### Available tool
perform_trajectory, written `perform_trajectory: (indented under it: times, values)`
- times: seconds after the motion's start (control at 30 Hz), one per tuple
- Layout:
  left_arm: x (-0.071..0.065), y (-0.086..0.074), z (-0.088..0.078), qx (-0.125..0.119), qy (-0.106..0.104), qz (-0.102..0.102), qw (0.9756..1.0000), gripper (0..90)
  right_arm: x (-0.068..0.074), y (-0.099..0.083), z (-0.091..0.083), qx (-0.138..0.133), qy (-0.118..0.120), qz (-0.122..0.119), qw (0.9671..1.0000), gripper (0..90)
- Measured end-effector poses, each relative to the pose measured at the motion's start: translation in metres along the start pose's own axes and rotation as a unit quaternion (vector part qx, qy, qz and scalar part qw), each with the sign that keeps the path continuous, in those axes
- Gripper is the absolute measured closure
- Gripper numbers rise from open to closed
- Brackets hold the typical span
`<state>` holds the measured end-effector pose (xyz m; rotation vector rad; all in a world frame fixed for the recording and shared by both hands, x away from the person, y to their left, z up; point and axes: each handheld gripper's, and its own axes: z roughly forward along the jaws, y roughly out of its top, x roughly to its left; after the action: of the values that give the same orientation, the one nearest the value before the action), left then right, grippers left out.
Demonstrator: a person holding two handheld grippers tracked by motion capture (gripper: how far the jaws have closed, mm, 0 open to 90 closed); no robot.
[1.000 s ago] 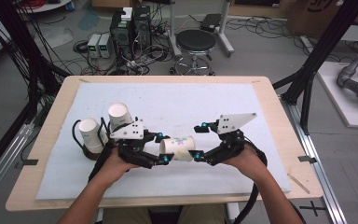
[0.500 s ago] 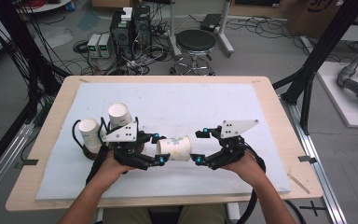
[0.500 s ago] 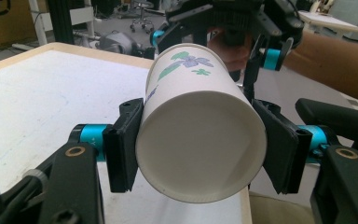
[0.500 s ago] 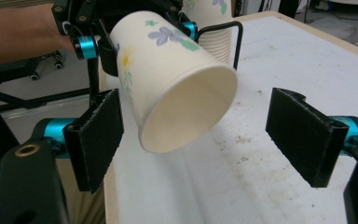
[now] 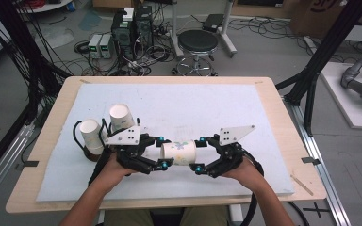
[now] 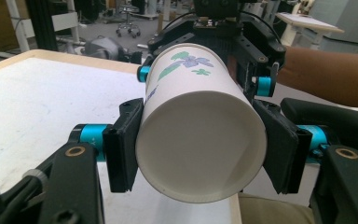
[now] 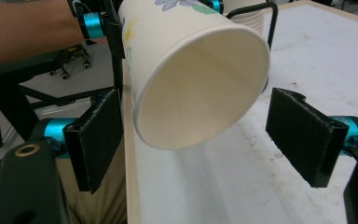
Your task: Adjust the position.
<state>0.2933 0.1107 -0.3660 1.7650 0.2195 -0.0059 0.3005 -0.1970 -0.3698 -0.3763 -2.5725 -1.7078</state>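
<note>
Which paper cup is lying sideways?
The flowered cup, held sideways between the left gripper and the right gripper. The two plain cups at the left stand bottom up.

Cup [image 5: 178, 153] between hand-held grippers; two cups [image 5: 121, 117] behind left one (on mat [image 5: 207, 108]).

Left black two-jaw gripper [image 5: 162, 153]: flat rectangular black pads [image 6: 123, 144], cyan anodised collars, brass-ringed pivot holes, grey three-cornered plate with dark screw holes. Right black two-jaw gripper [image 5: 199, 154]: same cyan collars, rough-textured pads [image 7: 303, 130], grey plate, black cable trailing. Person's forearms bare; olive-khaki trousers.
</note>
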Motion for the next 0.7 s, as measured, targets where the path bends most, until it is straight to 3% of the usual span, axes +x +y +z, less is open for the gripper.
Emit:
perform_trajectory:
  times: [0.37, 0.7]
  values:
    - [-0.0009, -0.0005, 0.0026, -0.002, -0.012, 0.003, 0.9999, 37.4, -0.0025, -0.0032, 0.0049, -0.016, 0.026, 0.000, 0.9995, 20.6]
    - [-0.0005, -0.0017, 0.0034, -0.015, -0.021, 0.010, 0.9996, 37.4, -0.0057, -0.0033, -0.0011, -0.035, 0.042, 0.001, 0.9985, 30.0]
